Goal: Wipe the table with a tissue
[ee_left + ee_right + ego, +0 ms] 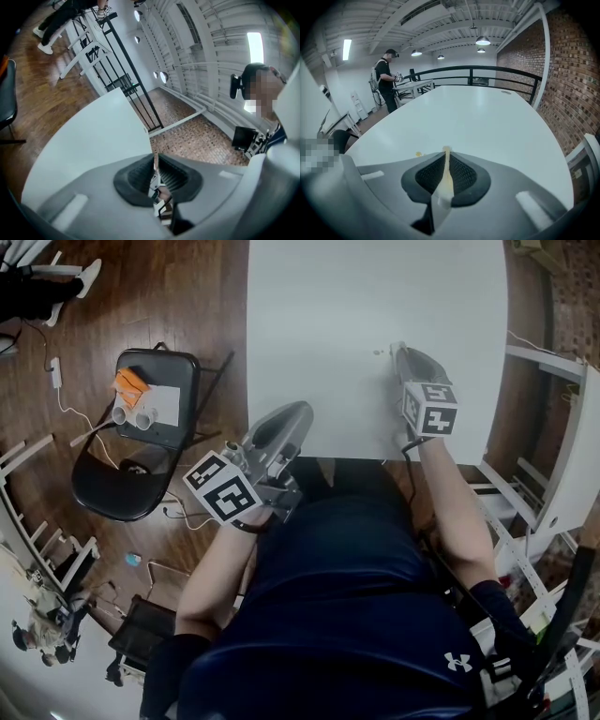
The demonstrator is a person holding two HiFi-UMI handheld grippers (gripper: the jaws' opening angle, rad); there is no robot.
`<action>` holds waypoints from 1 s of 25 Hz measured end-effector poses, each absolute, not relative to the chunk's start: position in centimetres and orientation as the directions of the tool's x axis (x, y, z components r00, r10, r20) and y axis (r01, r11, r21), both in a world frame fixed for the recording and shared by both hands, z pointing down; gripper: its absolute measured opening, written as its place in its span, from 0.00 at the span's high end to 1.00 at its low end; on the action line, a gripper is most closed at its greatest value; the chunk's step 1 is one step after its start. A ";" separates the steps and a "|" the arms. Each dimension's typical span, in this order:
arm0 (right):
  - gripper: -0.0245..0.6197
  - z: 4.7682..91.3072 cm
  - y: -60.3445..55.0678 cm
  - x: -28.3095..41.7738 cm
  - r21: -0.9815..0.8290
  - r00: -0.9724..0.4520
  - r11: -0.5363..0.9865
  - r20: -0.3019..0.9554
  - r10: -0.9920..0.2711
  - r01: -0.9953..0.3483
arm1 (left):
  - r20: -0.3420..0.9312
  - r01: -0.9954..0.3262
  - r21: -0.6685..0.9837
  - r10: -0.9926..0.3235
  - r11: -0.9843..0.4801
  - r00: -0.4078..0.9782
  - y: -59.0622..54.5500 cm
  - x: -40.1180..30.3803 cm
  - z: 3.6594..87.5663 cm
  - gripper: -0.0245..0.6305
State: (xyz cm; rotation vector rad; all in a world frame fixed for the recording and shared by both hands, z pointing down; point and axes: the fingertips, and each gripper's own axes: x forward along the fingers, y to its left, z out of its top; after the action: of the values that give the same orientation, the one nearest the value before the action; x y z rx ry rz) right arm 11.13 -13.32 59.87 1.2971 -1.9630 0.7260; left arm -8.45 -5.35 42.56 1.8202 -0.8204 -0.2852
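The white table [375,296] fills the top middle of the head view. My right gripper [398,351] reaches down onto it near its right side. In the right gripper view its jaws [446,157] are shut on a thin, pale yellow strip of tissue [447,180] that stands up between the pads. A small yellowish spot [418,153] lies on the table just left of the tips. My left gripper [298,413] hovers at the table's near left corner, pointing almost level over the tabletop [93,136]. Its pads [155,161] stand together with only a thin slit and nothing between them.
A black folding chair [103,484] stands on the wood floor left of the table, bearing an orange object [131,382] and white paper. White racks [562,474] stand to the right. A black railing [487,70] runs past the far edge, where a person [386,79] stands.
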 end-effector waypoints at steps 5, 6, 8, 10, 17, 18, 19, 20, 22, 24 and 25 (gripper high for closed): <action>0.92 59.9 -13.2 10.0 -0.089 -0.290 0.357 0.775 -0.561 -0.930 | 0.186 -0.399 0.895 -0.648 -0.198 0.739 -5.5 -8.8 42.5 0.92; 0.92 59.9 -13.2 9.9 -0.089 -0.290 0.356 0.776 -0.561 -0.930 | 0.186 -0.399 0.895 -0.647 -0.199 0.740 -5.5 -8.8 42.4 0.92; 0.92 59.8 -13.2 9.5 -0.088 -0.287 0.354 0.776 -0.562 -0.931 | 0.184 -0.398 0.895 -0.647 -0.201 0.740 -5.4 -9.1 42.2 0.92; 0.92 59.8 -13.1 9.2 -0.087 -0.285 0.352 0.777 -0.562 -0.932 | 0.183 -0.397 0.896 -0.646 -0.202 0.741 -5.2 -9.5 42.1 0.92; 0.92 60.1 -12.7 7.7 -0.089 -0.281 0.345 0.779 -0.561 -0.935 | 0.181 -0.390 0.898 -0.638 -0.202 0.749 -4.9 -10.8 42.3 0.92; 0.92 60.1 -12.7 7.4 -0.088 -0.281 0.345 0.778 -0.562 -0.934 | 0.180 -0.389 0.898 -0.637 -0.204 0.749 -4.9 -11.0 42.3 0.92; 0.92 60.1 -12.6 7.2 -0.087 -0.280 0.345 0.778 -0.562 -0.934 | 0.179 -0.389 0.898 -0.637 -0.206 0.750 -4.9 -11.1 42.2 0.92; 0.92 60.1 -12.5 7.0 -0.086 -0.279 0.345 0.779 -0.561 -0.935 | 0.179 -0.389 0.898 -0.636 -0.207 0.751 -4.9 -11.1 42.2 0.92; 0.92 60.2 -12.5 6.9 -0.088 -0.280 0.344 0.780 -0.560 -0.935 | 0.181 -0.390 0.897 -0.633 -0.208 0.753 -5.0 -11.0 42.1 0.92; 0.92 60.3 -12.4 6.6 -0.093 -0.285 0.347 0.779 -0.559 -0.933 | 0.183 -0.391 0.896 -0.629 -0.209 0.756 -5.0 -10.9 42.1 0.92; 0.92 60.3 -12.3 6.2 -0.094 -0.288 0.350 0.778 -0.558 -0.932 | 0.183 -0.391 0.896 -0.628 -0.210 0.757 -4.9 -11.1 42.1 0.92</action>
State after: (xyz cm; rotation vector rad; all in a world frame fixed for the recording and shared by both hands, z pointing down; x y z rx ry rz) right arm 6.23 -12.30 60.26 1.2954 -1.9636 0.7355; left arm -11.07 -4.94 42.07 1.8345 -0.7880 -0.2639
